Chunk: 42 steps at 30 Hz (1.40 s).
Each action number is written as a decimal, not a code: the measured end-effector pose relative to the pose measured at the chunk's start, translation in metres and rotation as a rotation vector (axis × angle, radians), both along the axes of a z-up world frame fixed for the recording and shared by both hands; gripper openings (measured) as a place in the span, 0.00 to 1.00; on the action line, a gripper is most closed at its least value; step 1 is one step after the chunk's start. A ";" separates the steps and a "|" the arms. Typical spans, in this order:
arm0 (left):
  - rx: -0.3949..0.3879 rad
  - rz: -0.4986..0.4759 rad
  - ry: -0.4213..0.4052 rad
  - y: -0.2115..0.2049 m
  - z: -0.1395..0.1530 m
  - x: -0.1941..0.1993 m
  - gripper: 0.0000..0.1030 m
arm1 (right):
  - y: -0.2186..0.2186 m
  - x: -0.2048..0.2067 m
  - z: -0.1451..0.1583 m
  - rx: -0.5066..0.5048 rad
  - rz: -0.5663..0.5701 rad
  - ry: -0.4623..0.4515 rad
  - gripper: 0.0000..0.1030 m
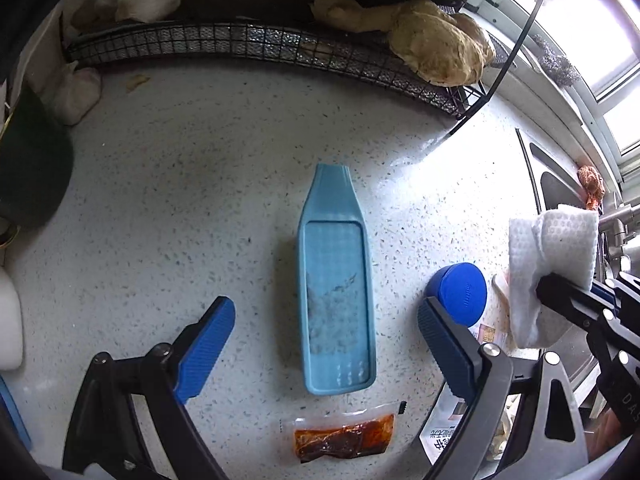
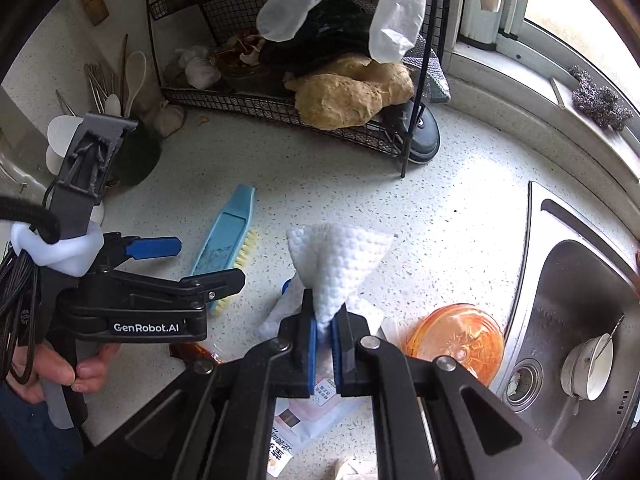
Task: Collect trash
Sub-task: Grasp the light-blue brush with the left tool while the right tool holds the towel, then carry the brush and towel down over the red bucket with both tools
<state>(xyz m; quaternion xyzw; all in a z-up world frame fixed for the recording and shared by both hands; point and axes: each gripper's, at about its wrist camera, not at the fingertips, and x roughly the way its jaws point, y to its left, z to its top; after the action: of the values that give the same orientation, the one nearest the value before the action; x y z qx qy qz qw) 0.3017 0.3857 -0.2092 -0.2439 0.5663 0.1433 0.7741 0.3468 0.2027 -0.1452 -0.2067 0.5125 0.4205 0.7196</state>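
Only the right wrist view shows the sink and "GenRobot.AI" on the spread left claw. The right claw pinches a paper towel above the desk.

- Daylight enters through the window at the upper right of both views; the panes are overexposed to plain white.
- Left wrist view: a bright patch of glare lies on the speckled counter toward its right edge, beside the sink.
- The wire rack casts only soft shade along the counter's back edge; the far-left areas are dim.
- The steel sink basin shows diffuse reflections.
- Fisheye distortion bends straight lines near the borders, and a black vignette fills every corner.
- Focus is sharp centrally; the hanging translucent glove is slightly soft, and edge detail smears.
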 end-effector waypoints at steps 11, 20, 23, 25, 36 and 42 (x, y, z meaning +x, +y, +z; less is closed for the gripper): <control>0.044 -0.048 0.028 -0.012 -0.005 0.016 0.34 | -0.006 -0.001 0.001 0.003 -0.015 0.003 0.05; 0.061 -0.049 -0.058 -0.052 0.042 -0.009 0.34 | -0.047 -0.021 0.033 0.082 -0.039 -0.051 0.05; 0.032 -0.049 -0.105 -0.073 0.061 -0.016 0.34 | -0.068 -0.027 0.045 0.111 -0.046 -0.061 0.05; 0.052 -0.061 -0.125 -0.088 0.075 -0.019 0.34 | -0.085 -0.030 0.053 0.132 -0.058 -0.064 0.05; 0.181 -0.190 -0.178 -0.174 0.119 -0.033 0.34 | -0.183 -0.042 0.079 0.174 -0.165 -0.118 0.05; 0.206 -0.291 -0.185 -0.253 0.123 -0.037 0.34 | -0.261 -0.061 0.077 0.176 -0.265 -0.097 0.05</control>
<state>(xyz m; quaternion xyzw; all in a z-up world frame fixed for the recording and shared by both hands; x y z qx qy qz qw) 0.2643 0.1323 -0.0858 -0.0910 0.5045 0.0639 0.8562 0.2860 -0.0579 -0.0683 -0.0938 0.4612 0.3547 0.8079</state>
